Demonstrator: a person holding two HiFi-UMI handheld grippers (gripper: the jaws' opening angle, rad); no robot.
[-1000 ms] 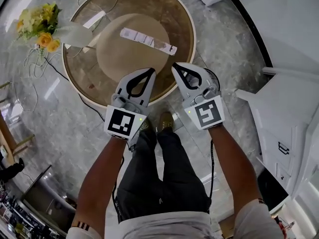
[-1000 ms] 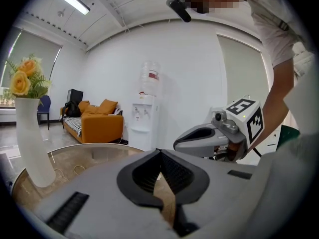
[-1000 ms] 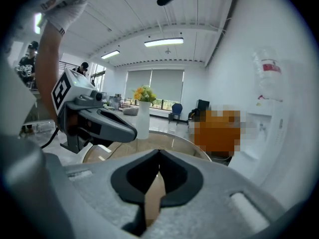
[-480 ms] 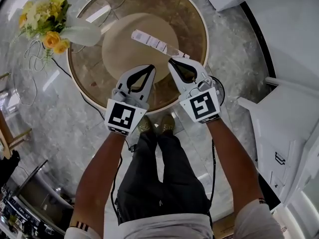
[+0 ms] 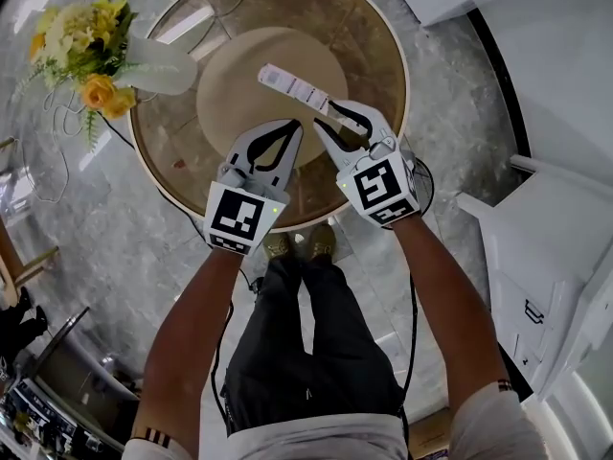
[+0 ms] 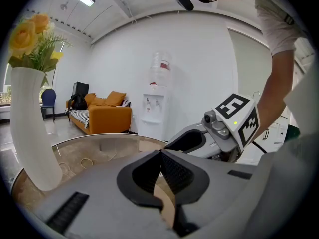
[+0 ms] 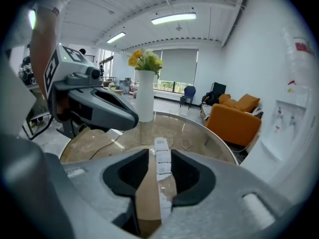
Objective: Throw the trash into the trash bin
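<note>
- The left gripper (image 5: 290, 126) has its jaws together. Nothing is in them.
- The right gripper (image 5: 324, 114) has jaws that have just been opening. Now they stand a little apart. The near end of the paper strip (image 5: 292, 86) lies in the gap, but the pads do not press on it.
- The paper strip is the trash. It lies flat on the tan middle of the round bench (image 5: 369, 41) and runs away from the right gripper.
- I think the job is only at its start. The strip is not picked up yet. It has to be grabbed, lifted, carried and dropped in the bin.
- I cannot find a trash bin for sure in any view.
- The head view shows both grippers and the whole strip from above. Only the right gripper view shows the strip lying right between the jaws.
- Farther off, a white vase (image 5: 158, 65) with yellow flowers (image 5: 81, 41) stands at the bench's left edge, well apart from the strip.
- Only the gripper views show the room: an orange sofa (image 6: 102, 118) and a water cooler (image 6: 155, 108) by the white wall.
</note>
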